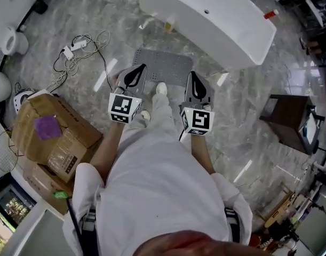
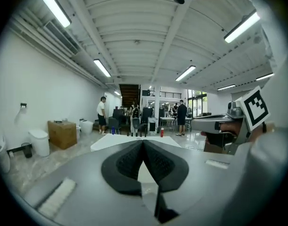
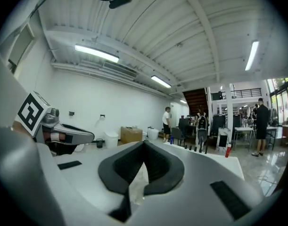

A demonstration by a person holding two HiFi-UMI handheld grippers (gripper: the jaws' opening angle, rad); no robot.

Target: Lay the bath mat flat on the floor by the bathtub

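Note:
The grey, dotted bath mat (image 1: 165, 65) lies spread on the marble floor beside the white bathtub (image 1: 216, 20). In the head view, the person stands just short of the mat, with a shoe tip (image 1: 161, 88) at its near edge. My left gripper (image 1: 140, 69) and right gripper (image 1: 193, 76) are held up at waist height, side by side, above the mat's near edge. Both point level into the room. The left gripper's (image 2: 143, 142) jaws meet at the tips with nothing between them, and so do the right gripper's (image 3: 144, 144). The mat is out of sight in both gripper views.
Cardboard boxes (image 1: 50, 132) are stacked at the person's left. A power strip with cables (image 1: 77, 47) lies on the floor beyond them, near a toilet (image 1: 8, 39). A dark stool (image 1: 291, 116) stands to the right. Several people (image 2: 102, 112) stand far across the room.

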